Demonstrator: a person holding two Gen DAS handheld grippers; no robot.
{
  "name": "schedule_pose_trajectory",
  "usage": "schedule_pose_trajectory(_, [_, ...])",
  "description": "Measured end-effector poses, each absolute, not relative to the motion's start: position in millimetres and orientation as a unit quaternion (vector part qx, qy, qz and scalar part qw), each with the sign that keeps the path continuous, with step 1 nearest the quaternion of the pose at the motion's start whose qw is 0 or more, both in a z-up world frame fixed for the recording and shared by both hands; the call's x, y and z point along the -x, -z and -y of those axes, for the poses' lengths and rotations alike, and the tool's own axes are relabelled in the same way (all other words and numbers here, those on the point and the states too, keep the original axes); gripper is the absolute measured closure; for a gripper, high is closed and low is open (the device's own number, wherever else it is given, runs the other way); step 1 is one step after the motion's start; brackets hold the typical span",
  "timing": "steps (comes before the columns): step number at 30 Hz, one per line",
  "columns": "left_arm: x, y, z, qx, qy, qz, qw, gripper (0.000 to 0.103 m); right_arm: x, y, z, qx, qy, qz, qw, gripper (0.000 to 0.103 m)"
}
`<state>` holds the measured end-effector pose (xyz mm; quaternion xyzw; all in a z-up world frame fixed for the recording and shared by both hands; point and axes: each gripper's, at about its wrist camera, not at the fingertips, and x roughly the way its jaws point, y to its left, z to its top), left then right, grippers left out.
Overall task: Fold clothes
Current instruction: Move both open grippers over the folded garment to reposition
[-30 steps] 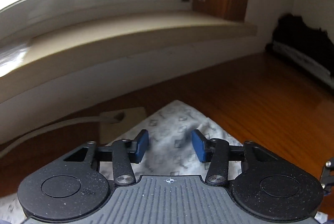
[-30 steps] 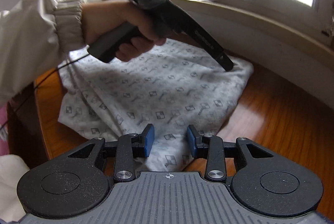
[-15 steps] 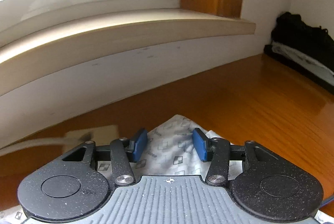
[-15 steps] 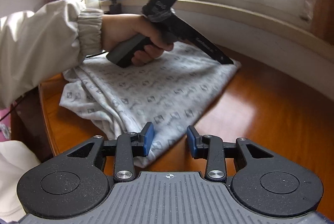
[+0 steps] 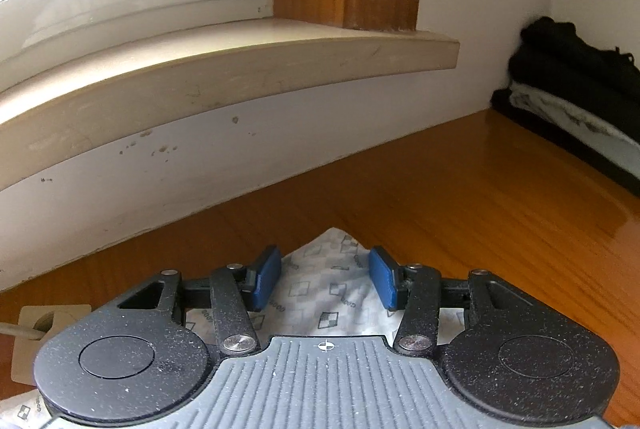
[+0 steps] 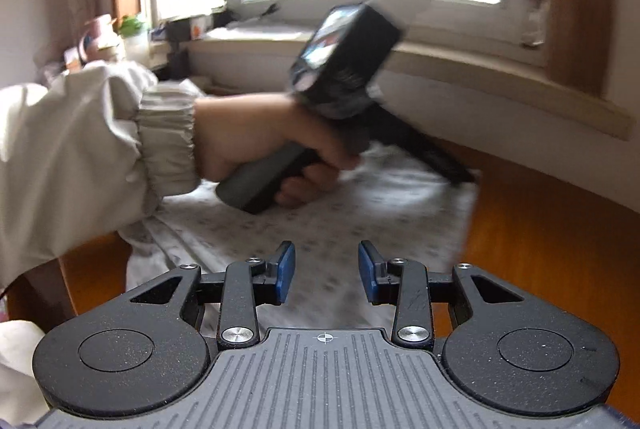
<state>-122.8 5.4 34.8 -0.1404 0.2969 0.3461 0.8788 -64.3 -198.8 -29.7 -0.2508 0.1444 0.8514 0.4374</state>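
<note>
A white cotton garment printed with small grey squares (image 6: 360,225) lies spread flat on the glossy orange-brown wooden tabletop (image 5: 500,213), near the tabletop's far edge where it meets the white wall under the cream window sill (image 5: 240,69).

The left claw (image 5: 325,279) hovers just above one pointed corner of the garment (image 5: 332,281), its blue pads (image 5: 266,277) apart with the cloth showing between them and nothing gripped. In the right wrist view this same tool is blurred; a hand (image 6: 272,141) in a pale cream elastic-cuffed sleeve (image 6: 100,149) grips its dark handle, and its tip points down at the garment's far corner.

The right claw (image 6: 326,271) sits over the garment's near edge, its jaws likewise apart and empty.

A folded stack of black and white clothes (image 5: 572,101) rests at the tabletop's far right corner. A beige square socket plate with a grey cable (image 5: 48,325) lies by the left edge.
</note>
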Motion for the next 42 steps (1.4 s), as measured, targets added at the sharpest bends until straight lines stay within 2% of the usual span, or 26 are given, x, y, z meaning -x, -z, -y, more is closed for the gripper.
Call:
schedule_pose_trajectory(7, [116,-39,-6,0.152,-0.348,-0.298,0.876,0.05,72,48,189,0.287,-0.841,-0.136,0.437,0.067])
schedule_pose_trajectory(9, [130,-48,-6,0.169,-0.346,-0.294,0.875,0.046,64,48,193,0.289,-0.84,-0.133,0.439,0.067])
schedule_pose_trajectory(13, [180,-76,-3,0.176,-0.365,-0.276,0.872,0.033,40,48,195,0.294,-0.828,-0.134,0.458,0.068])
schedule_pose_trajectory(17, [245,-103,-1,0.178,-0.396,-0.268,0.86,0.027,-1,47,193,0.291,-0.803,-0.152,0.497,0.066])
schedule_pose_trajectory(18, [263,-107,0,0.179,-0.405,-0.268,0.856,0.026,-14,48,192,0.282,-0.801,-0.166,0.502,0.062])
schedule_pose_trajectory(22, [331,-114,8,0.181,-0.442,-0.273,0.835,0.025,-28,49,199,0.267,-0.79,-0.182,0.521,0.061])
schedule_pose_trajectory(27, [410,-105,14,0.212,-0.481,-0.274,0.805,0.023,-3,40,206,0.283,-0.781,-0.151,0.536,0.06])
schedule_pose_trajectory(33, [469,-90,27,0.254,-0.489,-0.262,0.792,0.022,63,21,205,0.257,-0.82,-0.12,0.498,0.049])
schedule_pose_trajectory(42, [495,-66,37,0.308,-0.465,-0.234,0.796,0.022,218,23,187,0.251,-0.895,-0.096,0.357,0.038])
